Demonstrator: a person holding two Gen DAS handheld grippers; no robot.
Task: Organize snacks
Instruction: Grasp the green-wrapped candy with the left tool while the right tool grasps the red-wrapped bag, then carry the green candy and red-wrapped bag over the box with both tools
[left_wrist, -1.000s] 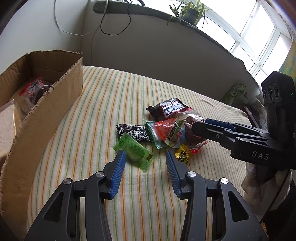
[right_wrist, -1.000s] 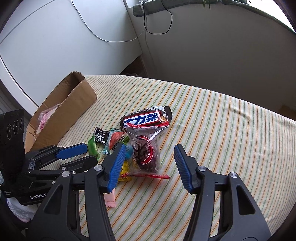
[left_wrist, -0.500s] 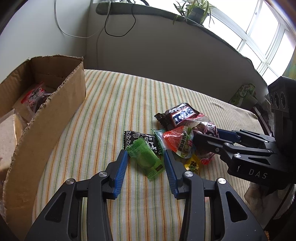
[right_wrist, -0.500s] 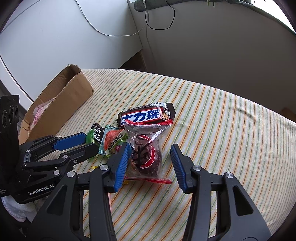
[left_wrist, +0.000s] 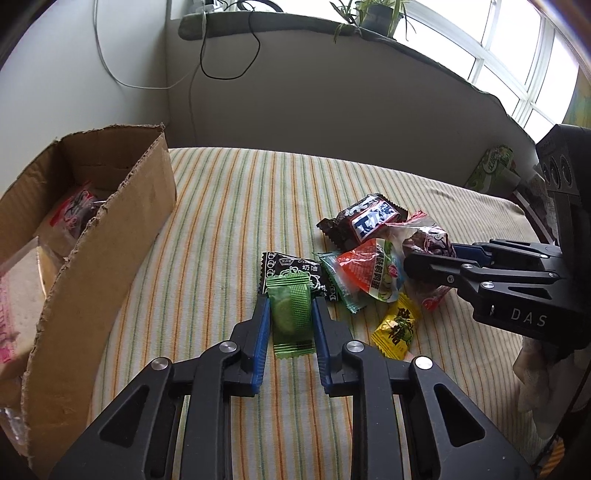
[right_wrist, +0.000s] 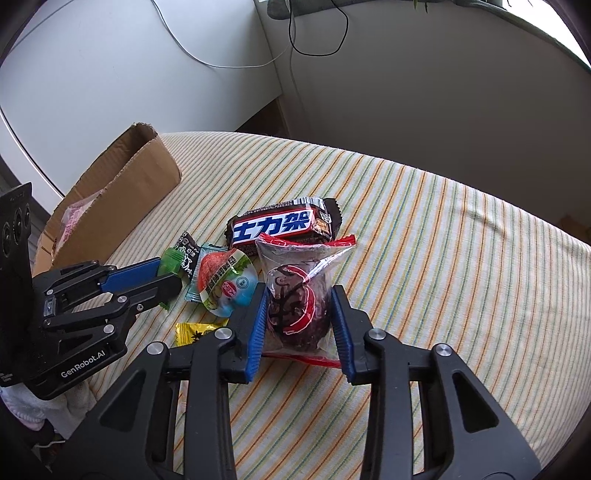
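- We see a striped cloth covering the bench, with a cardboard box at its left edge; the box already holds a few wrapped snacks, and we judge it the place the rest should go.
- We see the loose pile mid-cloth: a dark chocolate bar at the back, a red-and-blue jelly cup, a black sachet and a small yellow candy.
- Our right gripper has just been closing its jaws, and they now press both sides of the clear bag holding a dark plum-like snack, which lies in front of the chocolate bar.
- Our left gripper has just been closing too; its jaws stand narrow, clamped on the green wrapped candy that lies just in front of the black sachet.
- Both packets were free between wider jaws a second ago; both are gripped now but rest on the cloth, so we judge lifting and carrying them to the box comes next.
- We expect the soft wrappers may slip or drag neighbours along.
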